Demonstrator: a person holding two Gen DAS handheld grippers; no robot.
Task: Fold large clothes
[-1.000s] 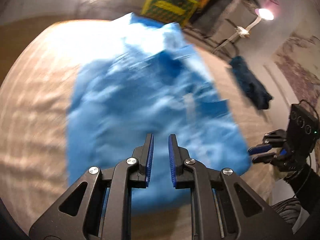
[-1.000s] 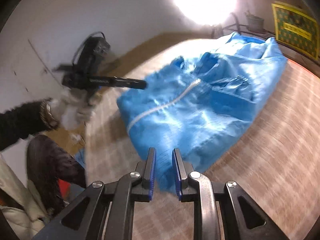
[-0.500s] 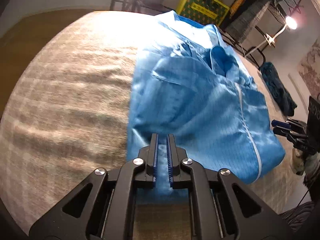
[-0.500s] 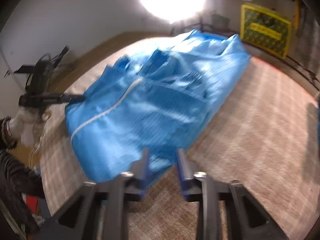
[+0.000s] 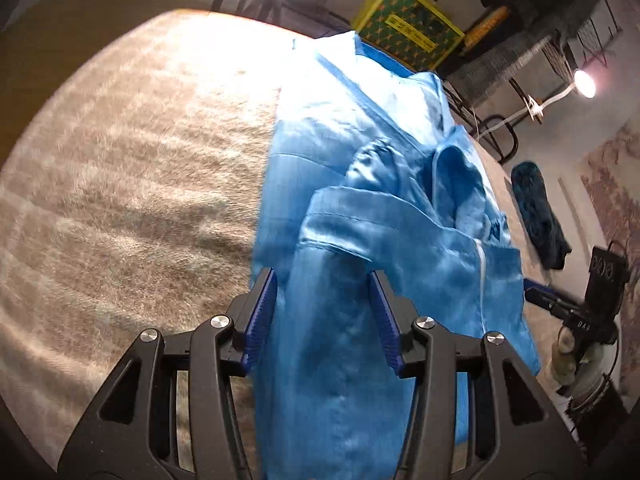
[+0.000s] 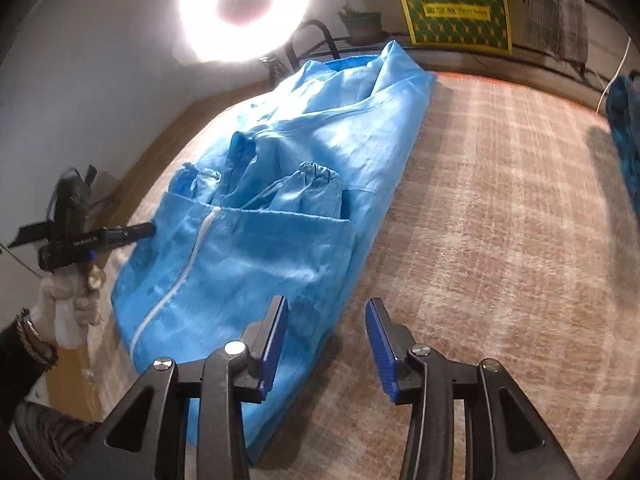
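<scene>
A large blue coat [image 5: 360, 240] with a white zip [image 6: 188, 272] lies folded lengthwise on a beige plaid cover [image 6: 500, 220]. My left gripper [image 5: 324, 316] hangs over the coat's near end, its jaws opening; blue cloth shows between the pads, which do not press on it. In the right wrist view the left gripper [image 6: 146, 230] sits at the coat's left edge, held by a gloved hand [image 6: 68, 308]. My right gripper [image 6: 328, 342] has its jaws opening at the coat's near right edge, with plaid cover between the fingers. The right gripper [image 5: 532, 290] also shows beside the coat's far corner.
A bright ring light [image 6: 244, 4] stands behind the surface. A yellow and green box [image 6: 452, 8] sits at the back. A dark teal cloth [image 5: 536, 216] lies on the right part of the cover. A small lamp [image 5: 584, 82] glows at the far right.
Both grippers' jaws have spread from nearly shut to wide apart. The coat, blurred and lifted a second ago, now lies still and flat. The left gripper has come lower over it.
</scene>
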